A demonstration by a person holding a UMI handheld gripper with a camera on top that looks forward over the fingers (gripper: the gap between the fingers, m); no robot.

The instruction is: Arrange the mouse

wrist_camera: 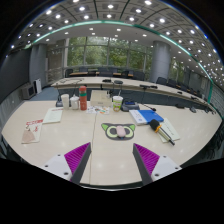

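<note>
Poised above a table (40, 150), gripper (112, 158) spread wide and holding nothing. Task seemingly at the outset: nothing gripped, no contact made. Straight ahead, beyond the fingers, a cat-face mat (119, 131) lying flat; no mouse clearly made out on it. Farther off, bottles (83, 98), a cup (117, 102), a blue book (146, 115) to the right.

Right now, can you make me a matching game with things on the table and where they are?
Things:
1 cat-face mat
2 orange bottle
3 blue book

Places:
A far back, left of the cup
B just ahead of the open, empty tool
C right of the mat, a little farther back

Pairs: 1-B, 2-A, 3-C
</note>
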